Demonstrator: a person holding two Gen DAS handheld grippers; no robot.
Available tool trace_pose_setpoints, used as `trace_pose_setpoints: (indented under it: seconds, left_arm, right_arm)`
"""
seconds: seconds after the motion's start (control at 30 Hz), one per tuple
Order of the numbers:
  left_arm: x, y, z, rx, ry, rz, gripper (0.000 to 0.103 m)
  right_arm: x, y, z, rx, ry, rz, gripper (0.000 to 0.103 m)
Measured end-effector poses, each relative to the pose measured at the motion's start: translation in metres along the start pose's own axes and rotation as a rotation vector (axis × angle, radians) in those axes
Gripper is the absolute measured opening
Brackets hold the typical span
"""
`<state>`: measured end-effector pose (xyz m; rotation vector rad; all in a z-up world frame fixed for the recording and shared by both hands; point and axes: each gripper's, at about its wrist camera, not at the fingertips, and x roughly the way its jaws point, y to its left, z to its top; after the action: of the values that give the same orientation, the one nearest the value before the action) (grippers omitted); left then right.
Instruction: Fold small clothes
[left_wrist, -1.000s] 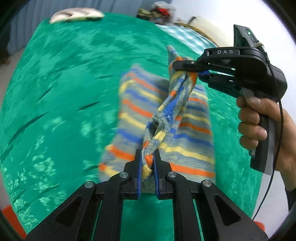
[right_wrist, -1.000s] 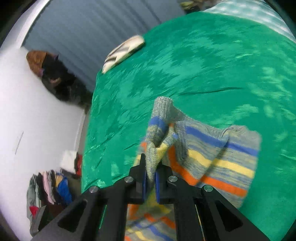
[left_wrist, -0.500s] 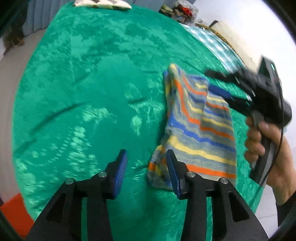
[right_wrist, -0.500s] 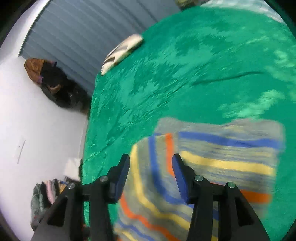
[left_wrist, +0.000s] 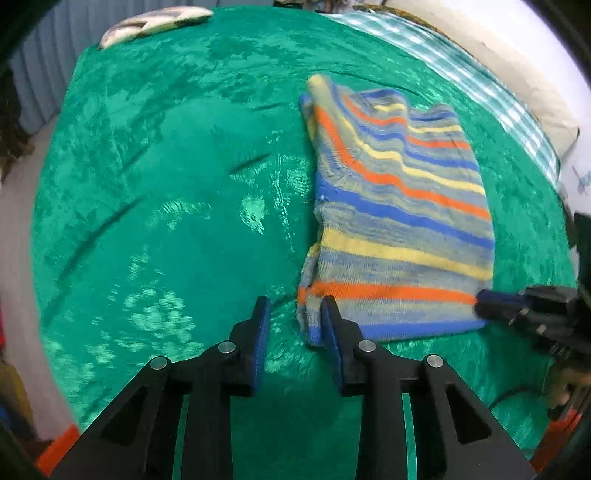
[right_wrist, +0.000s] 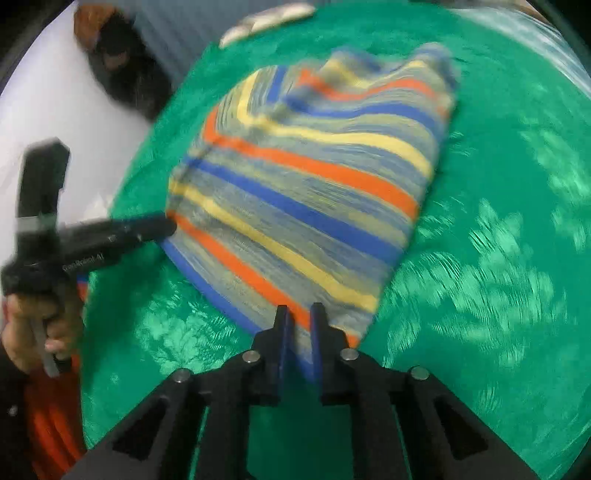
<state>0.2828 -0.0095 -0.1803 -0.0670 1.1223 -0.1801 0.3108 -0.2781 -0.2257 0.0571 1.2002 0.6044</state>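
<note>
A small knit garment (left_wrist: 399, 218) with blue, orange, yellow and grey stripes lies folded flat on the green velvet cover (left_wrist: 166, 206). My left gripper (left_wrist: 293, 317) is open, just off the garment's near left corner, its right finger beside the hem. In the right wrist view the garment (right_wrist: 306, 199) fills the middle. My right gripper (right_wrist: 298, 325) has its jaws narrowly apart around the near corner of the hem. It also shows in the left wrist view (left_wrist: 487, 299) at the garment's near right corner. The left gripper shows at the left in the right wrist view (right_wrist: 168, 225).
A folded pale patterned cloth (left_wrist: 155, 22) lies at the far edge of the cover. A checked sheet (left_wrist: 491, 92) and a cream pillow lie at the far right. A dark heap (right_wrist: 122, 66) lies against the white wall. Orange cloth (right_wrist: 51, 424) shows below the near edge.
Both grippers let go of the lifted striped garment, which dropped flat and folded on the cover. The right gripper swung round to the near hem and narrowed its jaws on the corner.
</note>
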Motion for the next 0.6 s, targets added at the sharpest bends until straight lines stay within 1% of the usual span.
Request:
trace_pose_setpoints:
  seconds: [0.03, 0.07, 0.1, 0.13, 0.2, 0.27, 0.3, 0.33, 0.4, 0.43, 0.47, 0.5, 0.53, 0.57, 0.6]
  left_arm:
    - [-0.004, 0.0, 0.002, 0.012, 0.002, 0.007, 0.032]
    - [-0.012, 0.001, 0.006, 0.02, -0.003, 0.018, 0.032]
    - [-0.022, 0.003, 0.012, 0.019, -0.034, 0.02, 0.033]
    - [-0.029, 0.004, 0.018, 0.02, -0.062, 0.012, 0.035]
    - [-0.031, 0.003, 0.043, 0.023, -0.106, -0.027, 0.039]
    - [-0.026, -0.005, 0.066, 0.044, -0.13, -0.069, 0.042]
    - [-0.02, -0.009, 0.077, 0.057, -0.138, -0.093, 0.043]
    - [-0.008, -0.016, 0.093, 0.075, -0.144, -0.106, 0.044]
    - [0.015, -0.024, 0.109, 0.085, -0.128, -0.093, 0.044]
    - [0.031, -0.025, 0.115, 0.083, -0.103, -0.069, 0.044]
    - [0.057, -0.021, 0.124, 0.071, -0.062, -0.002, 0.044]
    - [0.073, -0.014, 0.128, 0.055, -0.036, 0.034, 0.047]
    - [0.081, -0.008, 0.129, 0.036, -0.027, 0.03, 0.059]
    - [0.085, 0.001, 0.13, 0.001, -0.042, 0.011, 0.063]
    - [0.083, 0.006, 0.131, -0.018, -0.051, 0.001, 0.063]
  right_arm:
    - [-0.008, -0.004, 0.0, 0.033, -0.004, 0.014, 0.01]
    - [-0.017, -0.007, 0.002, 0.041, -0.018, 0.011, 0.01]
    - [-0.023, -0.008, 0.005, 0.035, -0.034, 0.002, 0.011]
    - [-0.034, -0.01, 0.012, 0.02, -0.065, -0.018, 0.013]
    - [-0.049, -0.017, 0.027, 0.017, -0.114, -0.046, 0.013]
    - [-0.055, -0.029, 0.06, 0.028, -0.169, -0.073, 0.013]
    - [-0.056, -0.032, 0.071, 0.027, -0.186, -0.081, 0.013]
    - [-0.051, -0.037, 0.089, 0.028, -0.197, -0.077, 0.013]
    - [-0.035, -0.045, 0.12, 0.054, -0.188, -0.059, 0.013]
    - [-0.022, -0.052, 0.133, 0.073, -0.177, -0.06, 0.013]
    - [-0.008, -0.06, 0.143, 0.086, -0.156, -0.071, 0.013]
    - [0.005, -0.067, 0.149, 0.096, -0.135, -0.102, 0.013]
    - [0.019, -0.075, 0.153, 0.114, -0.114, -0.147, 0.012]
    - [0.026, -0.08, 0.154, 0.128, -0.107, -0.155, 0.01]
    - [0.03, -0.083, 0.154, 0.137, -0.118, -0.156, 0.008]
